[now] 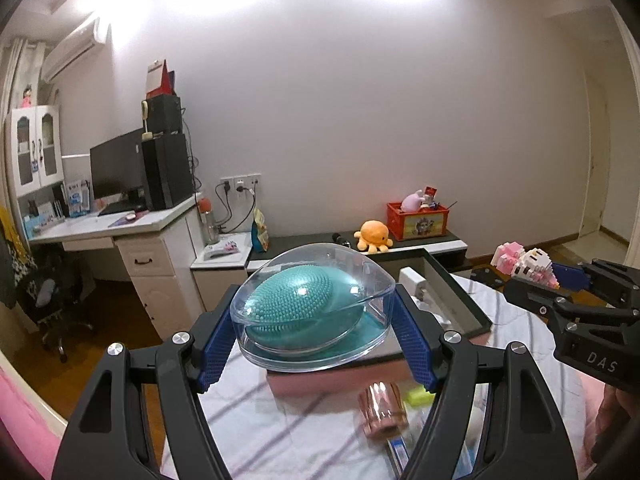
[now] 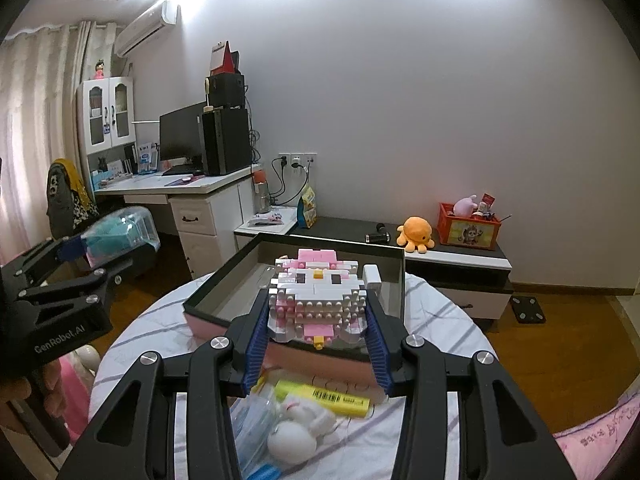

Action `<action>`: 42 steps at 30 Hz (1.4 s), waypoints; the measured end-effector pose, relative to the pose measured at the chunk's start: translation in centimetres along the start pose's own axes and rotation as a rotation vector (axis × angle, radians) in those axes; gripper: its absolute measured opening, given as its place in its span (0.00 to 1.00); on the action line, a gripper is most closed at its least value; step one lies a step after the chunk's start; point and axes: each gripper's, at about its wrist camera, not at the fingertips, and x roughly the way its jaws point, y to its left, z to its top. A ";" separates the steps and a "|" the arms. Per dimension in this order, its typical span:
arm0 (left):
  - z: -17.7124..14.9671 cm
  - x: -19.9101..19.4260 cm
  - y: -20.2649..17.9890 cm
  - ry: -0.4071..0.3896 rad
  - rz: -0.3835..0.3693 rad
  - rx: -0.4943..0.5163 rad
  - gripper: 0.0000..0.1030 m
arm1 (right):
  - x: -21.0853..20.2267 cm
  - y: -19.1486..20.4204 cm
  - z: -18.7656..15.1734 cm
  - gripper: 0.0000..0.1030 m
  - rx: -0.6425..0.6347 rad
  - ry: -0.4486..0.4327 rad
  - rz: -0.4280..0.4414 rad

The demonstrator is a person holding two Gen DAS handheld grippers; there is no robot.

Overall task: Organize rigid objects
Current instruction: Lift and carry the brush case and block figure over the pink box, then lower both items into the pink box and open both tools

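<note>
Your left gripper [image 1: 316,316] clamps the domed brush case [image 1: 312,304]; right gripper [image 2: 318,328] clamps the block cat [image 2: 316,296], both probably lifted for the box [image 2: 224,280] beyond the jaws.

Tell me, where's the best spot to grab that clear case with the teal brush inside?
Across its two long side walls, low near the base, coming in level from its narrow end. The clear case is a smooth dome, so fingers would probably slip higher up. The left gripper holds it just so.
</note>
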 end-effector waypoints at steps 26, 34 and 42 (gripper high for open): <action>-4.5 19.4 0.2 0.373 0.003 0.064 0.73 | 16.3 0.0 -2.2 0.44 -0.097 0.321 0.088; -3.0 14.8 1.1 0.283 0.020 0.029 0.92 | 14.0 0.2 -1.3 0.61 -0.084 0.283 0.074; -1.4 4.3 1.8 0.101 0.062 -0.005 1.00 | 4.6 1.0 0.5 0.80 -0.046 0.107 0.029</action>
